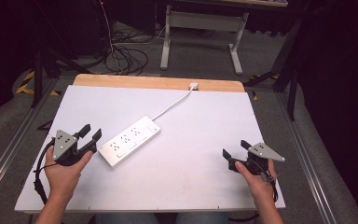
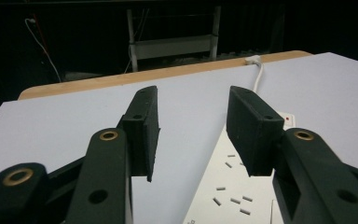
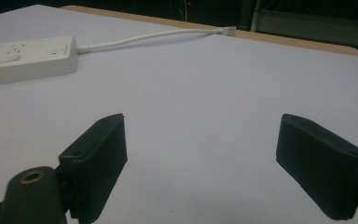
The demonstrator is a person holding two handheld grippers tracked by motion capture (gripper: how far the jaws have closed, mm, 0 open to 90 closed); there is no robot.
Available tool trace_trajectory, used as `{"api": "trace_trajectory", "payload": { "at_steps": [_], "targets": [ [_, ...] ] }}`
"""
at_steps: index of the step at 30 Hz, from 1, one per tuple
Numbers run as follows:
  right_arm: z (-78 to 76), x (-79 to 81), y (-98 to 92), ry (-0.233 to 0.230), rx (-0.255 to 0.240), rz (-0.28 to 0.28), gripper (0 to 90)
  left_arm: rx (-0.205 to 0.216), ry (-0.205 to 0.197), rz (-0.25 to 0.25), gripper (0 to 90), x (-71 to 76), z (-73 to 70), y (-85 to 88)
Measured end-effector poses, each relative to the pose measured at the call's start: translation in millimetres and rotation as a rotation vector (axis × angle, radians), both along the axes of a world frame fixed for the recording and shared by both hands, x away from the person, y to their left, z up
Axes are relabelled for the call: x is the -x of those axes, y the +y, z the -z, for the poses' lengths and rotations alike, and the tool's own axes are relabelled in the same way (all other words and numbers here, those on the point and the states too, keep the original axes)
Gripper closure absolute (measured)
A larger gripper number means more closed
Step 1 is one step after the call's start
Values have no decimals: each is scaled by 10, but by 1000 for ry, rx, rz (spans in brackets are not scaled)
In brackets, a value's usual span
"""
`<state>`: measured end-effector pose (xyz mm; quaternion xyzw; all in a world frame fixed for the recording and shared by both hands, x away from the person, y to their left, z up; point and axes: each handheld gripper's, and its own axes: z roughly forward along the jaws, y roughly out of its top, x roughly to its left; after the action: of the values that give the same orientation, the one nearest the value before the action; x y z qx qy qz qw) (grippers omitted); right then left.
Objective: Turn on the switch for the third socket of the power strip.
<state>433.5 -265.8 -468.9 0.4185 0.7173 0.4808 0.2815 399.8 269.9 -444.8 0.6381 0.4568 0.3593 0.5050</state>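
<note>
At a white table top (image 1: 191,168) with a wooden strip along its far edge, I hold a two-jaw gripper in each hand. My left gripper (image 1: 90,133) sits at the left edge of the table, its tips just beside the near end of a white power strip (image 1: 129,140). In the left gripper view the left gripper (image 2: 193,126) has its jaws parted with bare table between them; nothing is held, and the right-hand jaw stands over the strip's (image 2: 235,186) near end, though I cannot tell whether it touches.

The power strip lies diagonally left of the table's centre, its sockets facing up. Its white cable (image 1: 172,105) runs from the far end to a small white plug piece (image 1: 193,86) at the wooden strip.

My right gripper (image 1: 236,150) rests near the right edge of the table, well apart from the power strip. In the right gripper view, the right gripper (image 3: 200,158) has its jaws spread wide and released over bare table, with the strip (image 3: 25,58) and its cable (image 3: 149,38) farther off at the upper left.
</note>
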Motion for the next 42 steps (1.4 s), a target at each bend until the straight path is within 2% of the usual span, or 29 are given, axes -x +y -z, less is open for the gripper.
{"api": "trace_trajectory", "payload": {
  "at_steps": [19,26,36,42],
  "targets": [
    [0,-11,10,1,-1,-5,166,20,30,-1,350,-19,37,23],
    [2,-22,24,2,-1,-10,166,15,35,-7,278,-9,39,33],
    [1,-33,32,5,4,-13,167,11,9,-9,210,6,32,30],
    [1,-34,29,3,4,-13,167,13,7,-7,180,6,31,29]
  ]
}}
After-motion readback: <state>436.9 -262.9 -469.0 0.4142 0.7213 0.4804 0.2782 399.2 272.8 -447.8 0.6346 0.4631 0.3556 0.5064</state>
